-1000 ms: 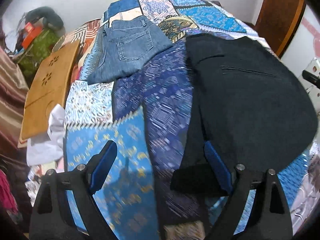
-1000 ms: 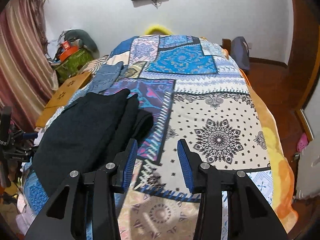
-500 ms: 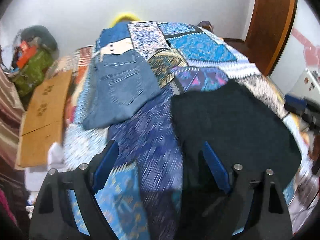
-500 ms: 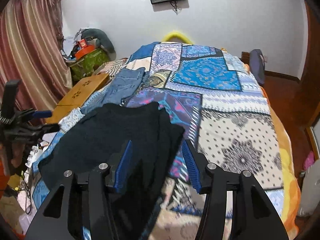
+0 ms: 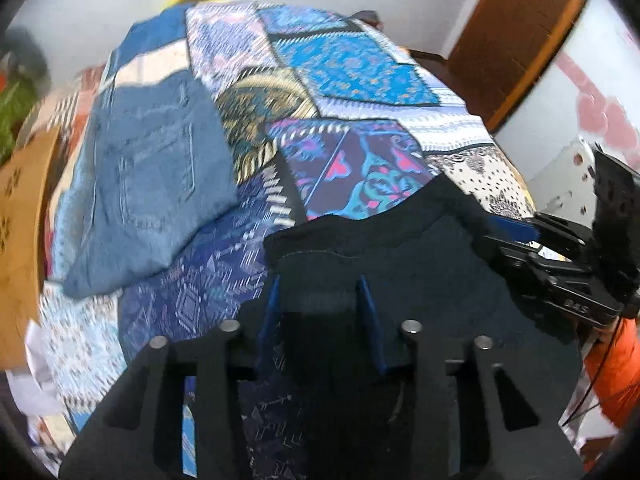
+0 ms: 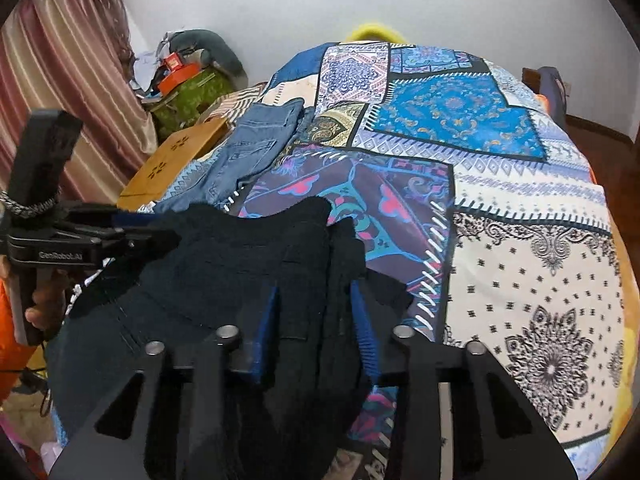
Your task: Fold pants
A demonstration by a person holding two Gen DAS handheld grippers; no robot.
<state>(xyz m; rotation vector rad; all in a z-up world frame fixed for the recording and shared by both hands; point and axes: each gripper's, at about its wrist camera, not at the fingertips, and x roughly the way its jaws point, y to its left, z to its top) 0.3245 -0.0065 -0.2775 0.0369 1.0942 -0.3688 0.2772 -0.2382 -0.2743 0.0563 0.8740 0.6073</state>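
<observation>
Dark navy pants (image 5: 432, 280) lie folded on the patchwork bedspread (image 5: 352, 64), near its front edge. My left gripper (image 5: 320, 300) is shut on a fold of the pants at their left edge, with cloth filling the gap between the blue pads. My right gripper (image 6: 316, 312) is shut on the bunched right edge of the same pants (image 6: 224, 276). The right gripper also shows at the right of the left wrist view (image 5: 520, 232). The left gripper shows at the left of the right wrist view (image 6: 132, 232).
Folded blue jeans (image 5: 148, 176) lie on the bed's far left, also in the right wrist view (image 6: 256, 148). A wooden board (image 6: 176, 160) leans beside the bed, with clutter (image 6: 184, 80) and a curtain (image 6: 68, 80) behind. A wooden door (image 5: 512, 36) is at right.
Both grippers have closed their jaws onto the dark pants. They were open and empty above the bed before. The pants edge is lifted and bunched toward the bed's far side.
</observation>
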